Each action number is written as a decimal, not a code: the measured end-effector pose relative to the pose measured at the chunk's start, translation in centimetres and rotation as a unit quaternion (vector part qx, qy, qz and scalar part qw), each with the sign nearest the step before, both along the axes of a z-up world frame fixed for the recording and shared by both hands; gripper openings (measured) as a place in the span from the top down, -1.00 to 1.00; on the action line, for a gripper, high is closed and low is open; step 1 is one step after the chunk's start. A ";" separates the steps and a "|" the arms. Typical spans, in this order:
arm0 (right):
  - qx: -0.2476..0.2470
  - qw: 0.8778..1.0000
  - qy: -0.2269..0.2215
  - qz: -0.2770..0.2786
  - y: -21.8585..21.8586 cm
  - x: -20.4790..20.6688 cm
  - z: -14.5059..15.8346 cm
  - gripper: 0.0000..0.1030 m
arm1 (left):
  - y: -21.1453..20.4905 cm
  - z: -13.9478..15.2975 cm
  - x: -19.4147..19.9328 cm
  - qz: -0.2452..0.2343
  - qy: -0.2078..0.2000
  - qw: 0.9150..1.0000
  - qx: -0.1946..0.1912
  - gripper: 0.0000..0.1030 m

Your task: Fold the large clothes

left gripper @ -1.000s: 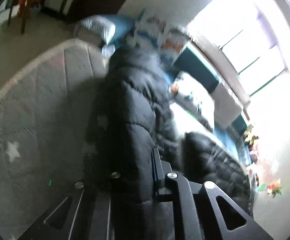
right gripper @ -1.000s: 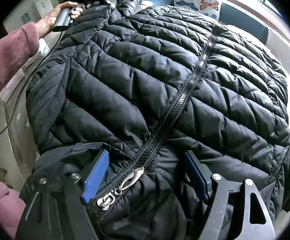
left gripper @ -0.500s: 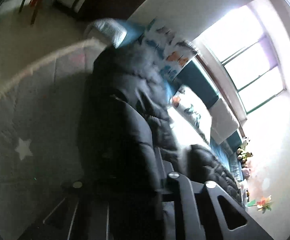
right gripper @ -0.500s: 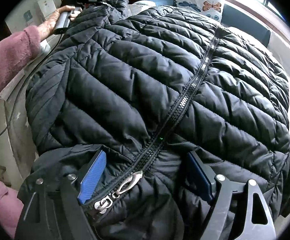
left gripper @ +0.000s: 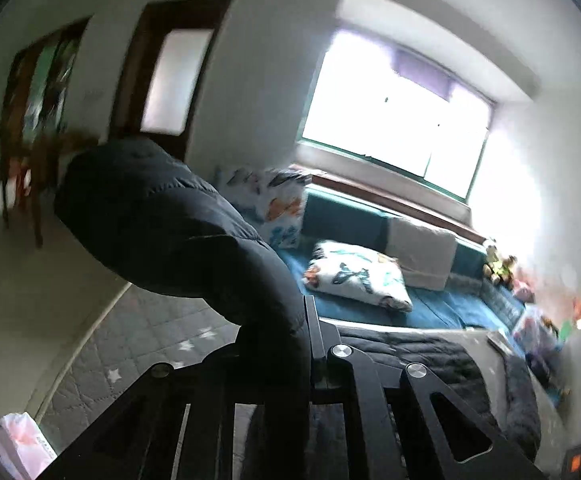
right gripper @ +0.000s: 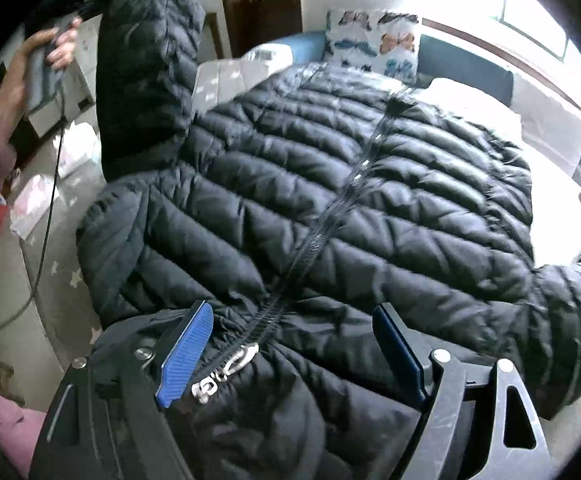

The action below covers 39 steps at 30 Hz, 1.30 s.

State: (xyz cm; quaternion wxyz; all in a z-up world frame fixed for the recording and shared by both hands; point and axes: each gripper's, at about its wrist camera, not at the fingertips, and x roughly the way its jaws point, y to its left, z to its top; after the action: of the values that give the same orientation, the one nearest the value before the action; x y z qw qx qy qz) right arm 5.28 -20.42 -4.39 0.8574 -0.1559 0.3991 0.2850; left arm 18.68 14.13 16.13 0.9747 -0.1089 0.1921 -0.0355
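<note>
A black quilted puffer jacket [right gripper: 370,208] lies front up on a grey star-print mat, zipper [right gripper: 322,232] running down its middle. My left gripper [left gripper: 286,344] is shut on the jacket's left sleeve [left gripper: 158,216] and holds it lifted in the air; the raised sleeve [right gripper: 146,72] also shows at the upper left of the right wrist view. My right gripper [right gripper: 290,344] is open with its blue pads [right gripper: 186,352] on either side of the collar and the zipper pull [right gripper: 226,368], pressing on the jacket.
A teal daybed [left gripper: 370,224] with butterfly cushions [left gripper: 354,276] and a grey blanket stands under the window behind the jacket. The star mat [left gripper: 130,344] has its edge at the left. White and pink bags [right gripper: 46,196] lie on the floor at the left.
My left gripper has lifted the sleeve up off the jacket and tilted upward, so the room and window have come into view. The right gripper has stayed put on the collar.
</note>
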 end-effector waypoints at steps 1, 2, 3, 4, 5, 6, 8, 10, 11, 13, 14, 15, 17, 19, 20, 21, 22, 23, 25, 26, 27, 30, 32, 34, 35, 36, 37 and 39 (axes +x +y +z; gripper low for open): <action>0.007 1.000 -0.008 -0.004 -0.6 -0.2 0.5 -0.74 | -1.7 0.4 -0.8 -0.010 -0.005 1.000 0.013 0.78; 0.013 1.000 -0.014 -0.009 -1.3 -0.4 0.8 -0.74 | -4.0 0.5 -1.7 -0.020 -0.012 0.999 0.034 0.77; 0.019 1.000 -0.018 -0.013 -1.8 -0.4 1.1 -0.74 | -6.7 0.5 -2.8 -0.031 -0.015 0.998 0.061 0.77; 0.027 0.999 -0.022 -0.019 -2.7 -0.4 1.4 -0.74 | -8.5 0.5 -4.0 -0.039 -0.016 0.996 0.079 0.77; 0.035 0.999 -0.026 -0.025 -3.5 -0.6 1.7 -0.74 | -10.6 0.2 -4.8 -0.047 -0.019 0.994 0.096 0.77; 0.041 0.998 -0.027 -0.030 -4.3 -0.7 1.8 -0.74 | -13.1 -0.5 -5.7 -0.062 -0.020 0.991 0.116 0.77; 0.051 0.997 -0.031 -0.048 -6.0 -1.0 1.9 -0.74 | -17.0 -1.9 -7.1 -0.088 -0.014 0.986 0.140 0.76; 0.059 0.996 -0.028 -0.065 -7.5 -1.0 1.6 -0.74 | -20.6 -4.1 -8.3 -0.119 0.002 0.982 0.150 0.75; 0.062 0.995 -0.025 -0.075 -8.4 -0.9 1.4 -0.74 | -22.2 -5.3 -8.7 -0.134 0.013 0.979 0.151 0.75; 0.067 0.993 -0.019 -0.092 -9.7 -1.0 0.9 -0.74 | -25.5 -8.5 -9.9 -0.168 0.048 0.972 0.158 0.72; 0.070 0.992 -0.016 -0.099 -10.3 -1.0 0.7 -0.74 | -26.8 -10.1 -9.9 -0.180 0.070 0.968 0.162 0.72; 0.073 0.992 -0.012 -0.106 -10.8 -1.1 0.5 -0.74 | -28.2 -11.9 -9.8 -0.194 0.094 0.962 0.166 0.72; 0.080 0.990 -0.006 -0.116 -11.9 -1.3 0.1 -0.74 | -29.9 -15.0 -9.4 -0.209 0.127 0.951 0.187 0.70; 0.083 0.989 -0.003 -0.122 -12.7 -1.5 -0.1 -0.75 | -31.6 -18.0 -9.7 -0.214 0.146 0.944 0.204 0.50; 0.084 0.989 -0.001 -0.124 -13.0 -1.6 -0.2 -0.75 | -32.1 -19.0 -9.8 -0.222 0.150 0.940 0.209 0.23; 0.084 0.988 -0.001 -0.127 -13.2 -1.6 -0.3 -0.74 | -32.8 -19.8 -10.2 -0.231 0.150 0.937 0.215 0.09; 0.085 0.988 -0.001 -0.128 -13.6 -1.7 -0.2 -0.74 | -33.4 -20.2 -10.9 -0.235 0.144 0.935 0.223 -0.08; 0.087 0.988 -0.002 -0.130 -13.7 -1.7 -0.1 -0.74 | -33.4 -20.3 -11.3 -0.236 0.136 0.934 0.231 -0.19; 0.090 0.987 -0.003 -0.134 -13.9 -1.6 0.3 -0.74 | -33.5 -19.6 -12.7 -0.243 0.111 0.933 0.242 -0.50; 0.091 0.987 -0.006 -0.136 -14.0 -1.6 0.5 -0.74 | -33.3 -19.2 -13.2 -0.243 0.101 0.934 0.241 -0.57; 0.090 0.986 -0.011 -0.137 -14.0 -1.6 1.0 -0.74 | -32.7 -18.5 -13.9 -0.247 0.089 0.937 0.232 -0.57; 0.092 0.985 -0.035 -0.141 -14.1 -1.7 2.9 -0.74 | -29.1 -14.2 -14.6 -0.245 0.078 0.946 0.196 -0.62; 0.098 0.984 -0.053 -0.138 -13.9 -1.6 4.5 -0.74 | -25.4 -10.6 -13.5 -0.224 0.074 0.957 0.168 -0.69; 0.102 0.984 -0.069 -0.130 -13.1 -1.3 5.8 -0.74 | -21.8 -8.2 -12.7 -0.192 0.077 0.968 0.142 -0.76; 0.106 0.984 -0.074 -0.122 -12.6 -1.0 6.4 -0.74 | -20.3 -7.7 -12.1 -0.175 0.080 0.972 0.134 -0.76; 0.109 0.984 -0.076 -0.115 -12.3 -0.6 6.7 -0.74 | -18.5 -7.4 -11.2 -0.153 0.088 0.976 0.127 -0.76; 0.111 0.985 -0.078 -0.108 -11.7 -0.2 6.9 -0.74 | -17.0 -6.9 -10.2 -0.139 0.096 0.978 0.124 -0.76; 0.110 0.986 -0.079 -0.098 -10.4 0.7 7.0 -0.74 | -14.6 -7.0 -8.8 -0.122 0.116 0.979 0.115 -0.76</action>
State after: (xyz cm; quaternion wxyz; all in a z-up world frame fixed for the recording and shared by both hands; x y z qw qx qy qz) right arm 6.01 -30.78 2.62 0.9218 -0.0431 0.3100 0.2285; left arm 9.93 -0.51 9.18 0.9402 0.0250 0.3182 -0.1186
